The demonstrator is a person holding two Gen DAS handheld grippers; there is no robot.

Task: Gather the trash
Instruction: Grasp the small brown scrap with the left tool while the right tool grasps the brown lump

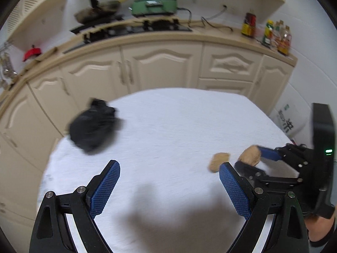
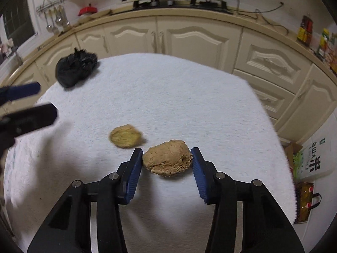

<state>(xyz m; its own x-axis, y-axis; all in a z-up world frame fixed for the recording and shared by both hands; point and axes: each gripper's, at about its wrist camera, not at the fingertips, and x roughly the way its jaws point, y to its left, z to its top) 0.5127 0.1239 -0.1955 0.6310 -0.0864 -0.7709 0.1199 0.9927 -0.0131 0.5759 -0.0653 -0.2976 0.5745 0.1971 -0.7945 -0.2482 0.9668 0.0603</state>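
Between the right gripper's (image 2: 167, 162) fingers (image 2: 134, 168) (apart): brown lump (image 2: 167, 159).

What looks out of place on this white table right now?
Two brown scraps lie loose on the white table: a big lump between the right gripper fingers, and a flat round piece just left. The black bag sits crumpled at the far left edge.

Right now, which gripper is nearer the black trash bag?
Left. The left gripper hangs open over bare cloth with the black trash bag ahead to its left; the right gripper brackets the larger tan lump across the table.
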